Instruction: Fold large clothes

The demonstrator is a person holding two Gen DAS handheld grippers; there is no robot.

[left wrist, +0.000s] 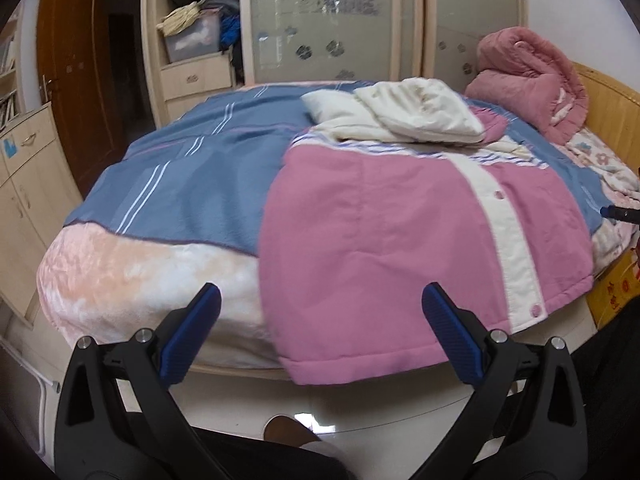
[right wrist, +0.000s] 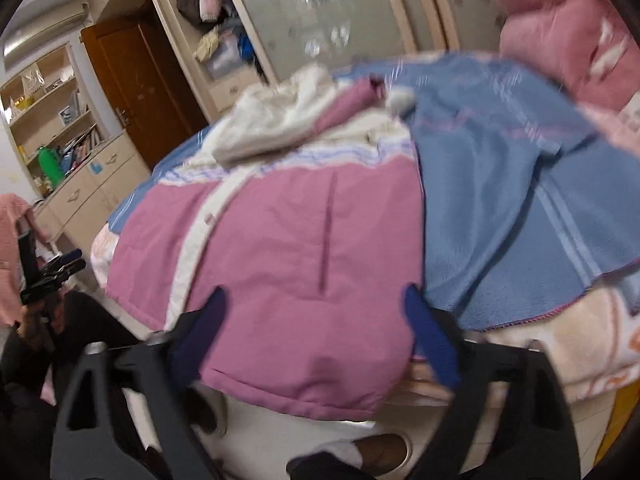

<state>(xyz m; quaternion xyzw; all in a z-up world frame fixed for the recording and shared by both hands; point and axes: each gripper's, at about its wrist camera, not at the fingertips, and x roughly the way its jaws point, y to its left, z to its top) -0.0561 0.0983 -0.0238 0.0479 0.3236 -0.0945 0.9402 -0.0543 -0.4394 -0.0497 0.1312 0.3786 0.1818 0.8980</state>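
Your right hand-held gripper (right wrist: 316, 320) is standing with its jaws apart, and the bottom hem of the pink jacket (right wrist: 288, 256) is lying between the two blue pads; the picture is blurred, so I cannot see the pads pressing the cloth, and I judge that nothing is held yet. Your left hand-held gripper (left wrist: 320, 316) is also spread wide and is holding nothing; it is hovering just before the bed edge, with the left corner of the same hem beside its right pad. The pink jacket (left wrist: 400, 240) is lying flat on the bed (left wrist: 132, 264), front side up, on top of a blue blanket (left wrist: 192, 176). Its long axis is running away from you: the hem is hanging a little over the near edge, and the cream hood (left wrist: 420, 112) is pointing to the wardrobe (left wrist: 328, 20). The white button strip (left wrist: 508, 232) is running along this same axis. Your right hand is the nearer one, already over the hem, while the left is needing to go a little forward and to its right. I am judging that the coming grasp is depending on taking both hem corners. On an orange box (left wrist: 616, 292) by the bed some red characters are showing, but they are too small to read; no brand is readable on the jacket.
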